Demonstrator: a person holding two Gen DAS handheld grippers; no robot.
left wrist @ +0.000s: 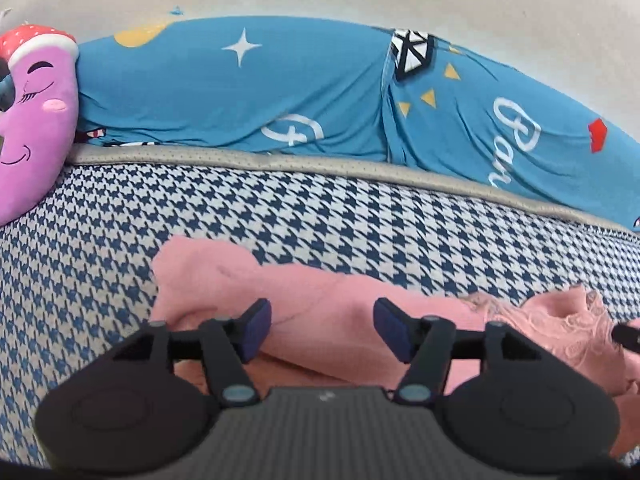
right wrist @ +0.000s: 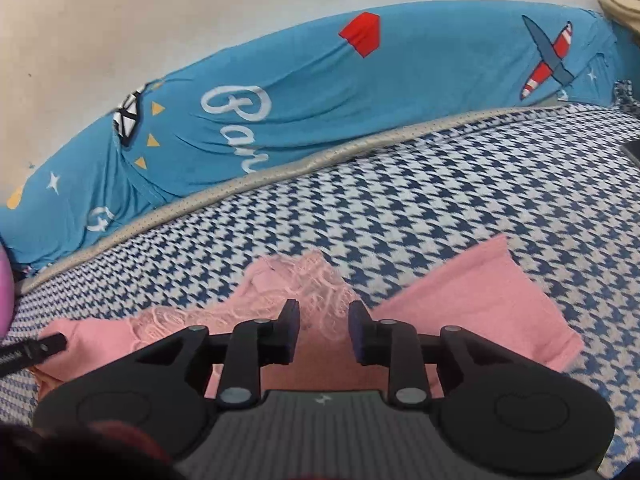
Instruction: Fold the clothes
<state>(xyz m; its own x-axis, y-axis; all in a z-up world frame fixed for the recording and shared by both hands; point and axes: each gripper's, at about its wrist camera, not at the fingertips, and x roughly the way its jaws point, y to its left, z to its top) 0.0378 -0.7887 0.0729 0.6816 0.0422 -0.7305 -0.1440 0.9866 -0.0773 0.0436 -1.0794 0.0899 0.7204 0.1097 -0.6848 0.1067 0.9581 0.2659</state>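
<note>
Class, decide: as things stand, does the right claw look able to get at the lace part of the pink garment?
Probably yes. The right claw is open just above the lace part of the pink garment, and nothing lies between them.

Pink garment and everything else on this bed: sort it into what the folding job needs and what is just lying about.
For the job:
- pink garment with lace trim
- left gripper, open above it
- right gripper, open above it
- houndstooth cover, the folding surface

Lying about:
- blue printed bolster along the wall
- purple plush toy
</note>
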